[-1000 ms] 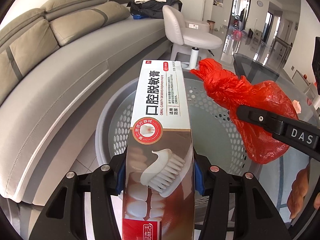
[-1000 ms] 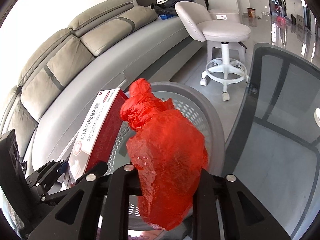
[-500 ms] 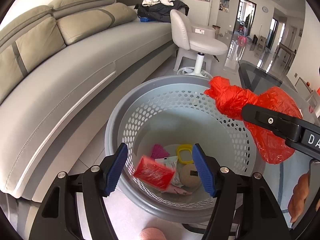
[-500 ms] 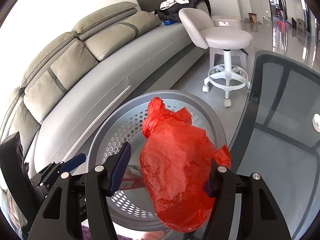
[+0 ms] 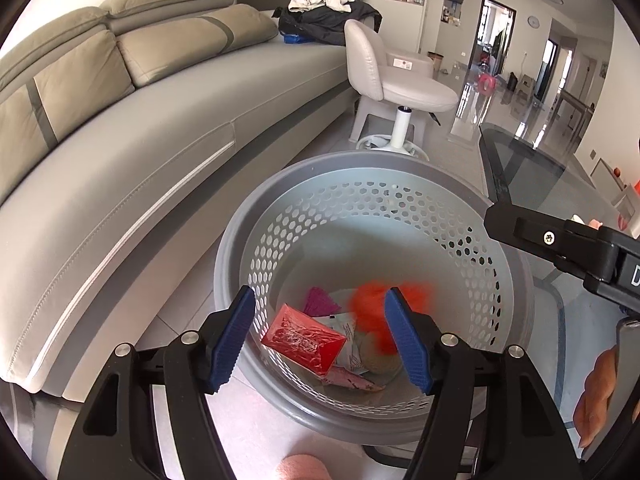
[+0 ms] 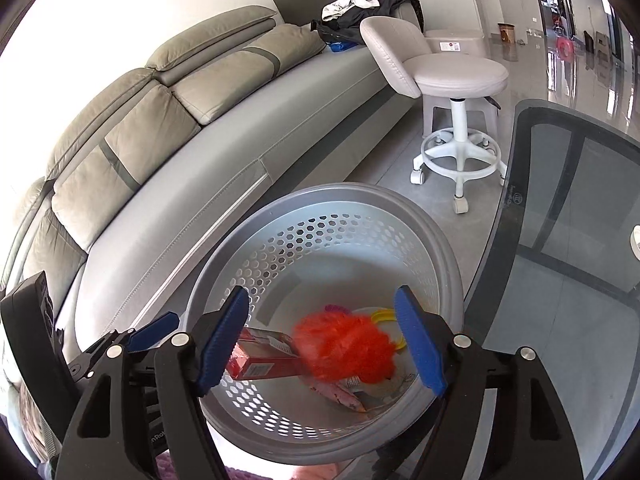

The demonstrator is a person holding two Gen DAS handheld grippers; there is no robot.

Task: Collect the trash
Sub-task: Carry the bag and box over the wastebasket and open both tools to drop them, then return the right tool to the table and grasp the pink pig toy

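Both grippers have let go since the earlier frames: the toothpaste box, clamped in the left gripper a second ago, now lies tilted on the bottom of the basket, toward the sofa side, and the red plastic bag, held by the right gripper until half a second ago, is now a blurred red shape low inside the basket, beside the box. Left gripper jaws have just been opening and stand apart with nothing between the pads; the box is seen far below, through the gap. Right gripper jaws have just been opening and stand wide apart, pads clear of the bag, which shows through the gap well beneath them. Under the bag and box lie other scraps: a yellow ring, a pink wrapper, a purple piece and a round tan lid. Both grippers hover above the basket rim, pointing steeply down into it. Beside the basket stand the grey sofa on one side and the edge of a glass table on the other; a white stool stands on the floor beyond
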